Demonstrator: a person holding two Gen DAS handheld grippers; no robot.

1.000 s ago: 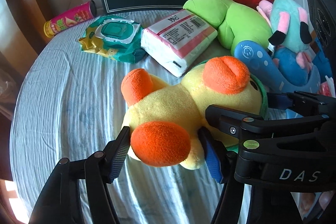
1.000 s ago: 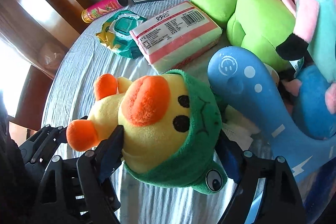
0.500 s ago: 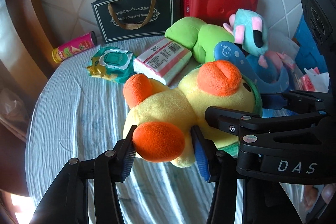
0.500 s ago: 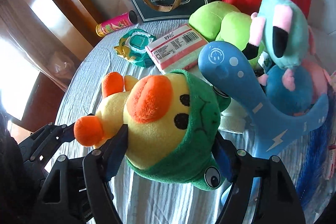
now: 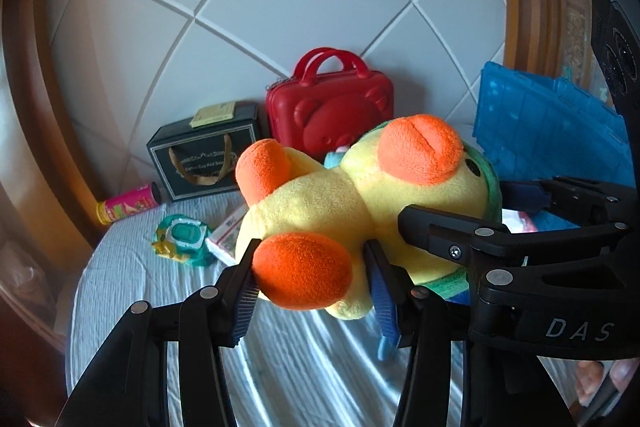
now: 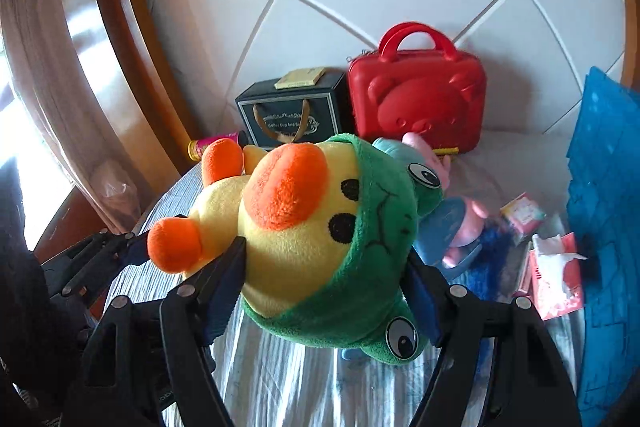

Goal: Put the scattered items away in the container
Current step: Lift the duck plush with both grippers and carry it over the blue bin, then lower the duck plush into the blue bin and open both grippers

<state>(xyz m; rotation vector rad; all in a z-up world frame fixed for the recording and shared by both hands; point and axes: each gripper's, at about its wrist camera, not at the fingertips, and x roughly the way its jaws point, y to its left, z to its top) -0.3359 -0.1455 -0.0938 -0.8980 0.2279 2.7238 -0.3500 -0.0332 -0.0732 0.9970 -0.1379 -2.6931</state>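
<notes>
A yellow plush duck point(image 5: 340, 203) with orange feet, an orange beak and a green frog hood hangs in the air above the table. My left gripper point(image 5: 310, 283) is shut on its orange foot. My right gripper point(image 6: 326, 279) is shut on its hooded head point(image 6: 320, 235). The right gripper's body also shows at the right of the left wrist view point(image 5: 520, 259). A blue plastic crate point(image 5: 552, 135) stands at the right, also seen in the right wrist view point(image 6: 604, 211).
On the grey cloth table point(image 5: 168, 307) lie a wet-wipes pack point(image 5: 182, 239), a tissue pack point(image 5: 228, 235) and a pink can point(image 5: 128, 203). A dark gift bag point(image 6: 292, 111) and a red bear case point(image 6: 416, 99) stand against the tiled wall. More plush toys point(image 6: 460, 227) lie by the crate.
Both grippers have lifted the duck well up off the table. The table and the other toys have dropped lower in view, and the blue crate has come into sight.
</notes>
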